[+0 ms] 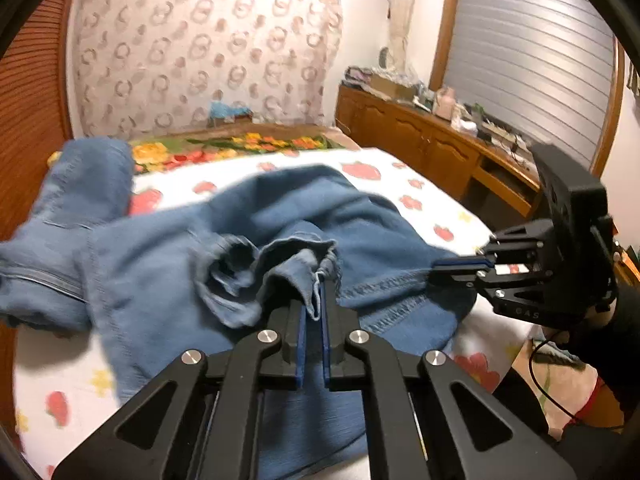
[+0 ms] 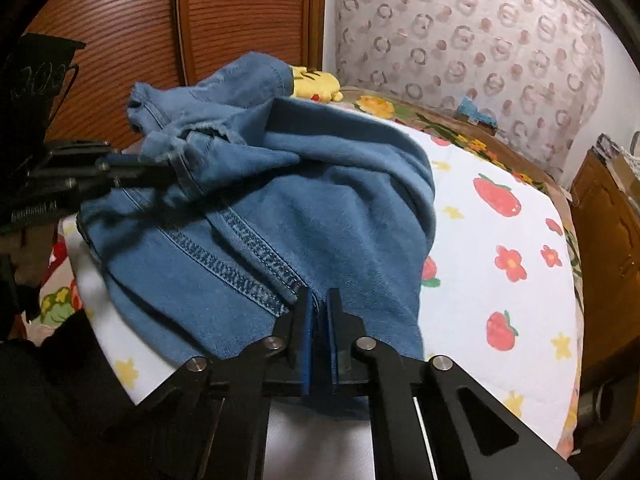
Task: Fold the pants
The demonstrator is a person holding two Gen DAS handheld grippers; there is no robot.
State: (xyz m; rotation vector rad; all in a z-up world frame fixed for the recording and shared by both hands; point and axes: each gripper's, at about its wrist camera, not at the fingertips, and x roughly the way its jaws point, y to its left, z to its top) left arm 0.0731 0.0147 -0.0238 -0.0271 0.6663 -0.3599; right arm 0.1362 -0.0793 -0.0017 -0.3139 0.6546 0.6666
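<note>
Here, a bunched fold of the pants (image 1: 248,240) is being pinched by the left gripper (image 1: 314,312), whose blue pads are being pressed together on a frayed edge of the denim. In the right wrist view, the right gripper (image 2: 319,320) is being clamped on the near edge of the same pants, just beside a double line of stitching (image 2: 244,256); cloth is being squeezed between its pads. In the left wrist view the right gripper is being seen at the right, with its tips being held at the pants' stitched hem.

The pants are being kept in a rumpled heap on the near part of the bed (image 2: 500,240), over a white sheet printed with strawberries and flowers. A yellow soft toy (image 2: 316,82) is being shown at the far left, touching the pants. A wooden cabinet (image 1: 420,136) is being seen to the right of the bed, and a patterned curtain (image 1: 200,52) beyond it.
</note>
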